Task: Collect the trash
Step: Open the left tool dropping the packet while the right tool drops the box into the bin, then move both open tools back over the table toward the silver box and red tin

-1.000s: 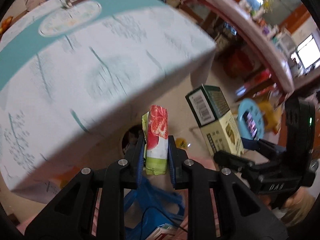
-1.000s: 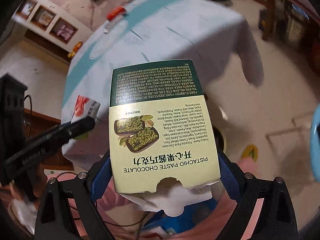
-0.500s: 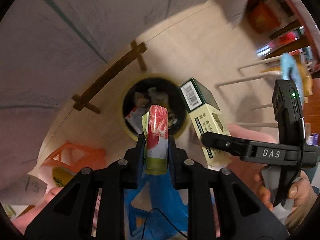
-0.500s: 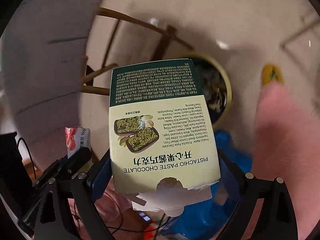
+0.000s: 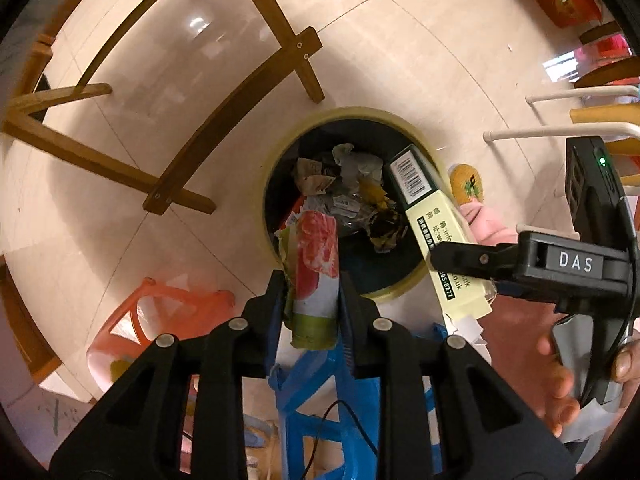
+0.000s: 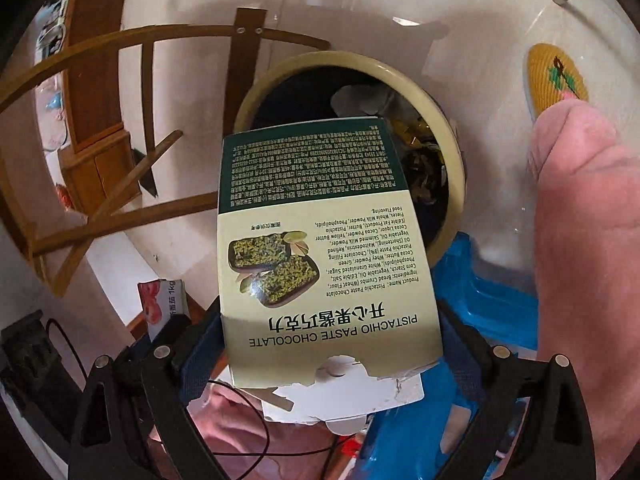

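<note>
My left gripper (image 5: 311, 280) is shut on a small red, white and green carton (image 5: 314, 268) and holds it over the near rim of a round cream trash bin (image 5: 434, 156) with several scraps of trash inside. My right gripper (image 6: 330, 344) is shut on a green and cream pistachio chocolate box (image 6: 320, 248), held above the bin (image 6: 256, 92). In the left wrist view the box (image 5: 436, 224) hangs over the bin's right side in the right gripper (image 5: 460, 260). The carton also shows in the right wrist view (image 6: 162, 304).
Wooden chair legs (image 5: 224, 96) stand on the tiled floor behind the bin. An orange plastic stool (image 5: 160, 320) and a blue one (image 5: 320, 392) sit close below. The person's pink-clad leg (image 6: 580, 240) and slipper (image 6: 556, 76) are at right.
Both grippers swung down from the cloth-covered table to the floor and now hover over the trash bin, closer to it, each still holding its item.
</note>
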{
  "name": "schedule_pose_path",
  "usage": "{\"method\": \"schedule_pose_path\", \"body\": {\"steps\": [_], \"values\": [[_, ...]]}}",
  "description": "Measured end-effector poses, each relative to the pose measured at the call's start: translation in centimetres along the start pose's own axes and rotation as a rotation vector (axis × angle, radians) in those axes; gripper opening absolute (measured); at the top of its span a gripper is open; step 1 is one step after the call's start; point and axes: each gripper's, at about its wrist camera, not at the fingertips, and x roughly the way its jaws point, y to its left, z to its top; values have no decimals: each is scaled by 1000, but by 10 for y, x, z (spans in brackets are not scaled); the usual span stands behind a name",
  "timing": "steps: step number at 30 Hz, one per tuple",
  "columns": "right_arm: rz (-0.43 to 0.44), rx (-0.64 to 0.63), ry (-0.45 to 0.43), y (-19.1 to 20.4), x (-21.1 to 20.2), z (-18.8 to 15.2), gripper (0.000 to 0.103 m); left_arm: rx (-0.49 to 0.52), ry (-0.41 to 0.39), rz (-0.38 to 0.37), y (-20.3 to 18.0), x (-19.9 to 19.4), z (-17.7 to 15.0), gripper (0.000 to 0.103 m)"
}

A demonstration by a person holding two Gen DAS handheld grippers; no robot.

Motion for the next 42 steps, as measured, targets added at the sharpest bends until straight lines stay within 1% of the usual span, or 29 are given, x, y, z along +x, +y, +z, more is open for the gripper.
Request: {"method": "schedule_pose_path", "body": {"steps": [2, 3, 5, 6, 8, 10, 15, 18, 23, 31, 36, 38, 42], "values": [[-11, 11, 3, -1, 7, 7, 97, 12, 3, 0, -4, 6, 8, 26], [-14, 11, 5, -4, 5, 5, 98, 16, 4, -2, -6, 8, 12, 27], [-26, 7, -1, 0, 9, 9, 98, 29, 9, -1, -9, 18, 20, 34], [-32, -3, -10, 3, 9, 9, 98, 34, 10, 2, -10, 22, 23, 36], [-39, -21, -25, 6, 9, 11, 99, 40, 16, 12, -12, 29, 29, 44], [-42, -30, -43, 10, 9, 13, 99, 46, 25, 18, -13, 33, 31, 46], [-65, -27, -55, 9, 19, 29, 99, 44, 49, 14, -13, 41, 29, 47], [-87, -27, -61, 7, 21, 32, 99, 39, 52, 15, -12, 45, 27, 47], [-127, -62, -78, 7, 28, 36, 99, 33, 54, 15, -10, 48, 25, 47], [-231, -218, -153, 26, 30, 30, 99, 52, 19, 14, -16, 28, 13, 47], [-264, -313, -186, 43, 25, 20, 99, 66, 25, 4, -21, 17, -3, 47], [-270, -341, -194, 47, 22, 13, 97, 70, 35, 6, -24, 15, -13, 47], [-328, -427, -224, 58, 15, -7, 96, 66, 53, -5, -29, 7, -33, 47]]}}
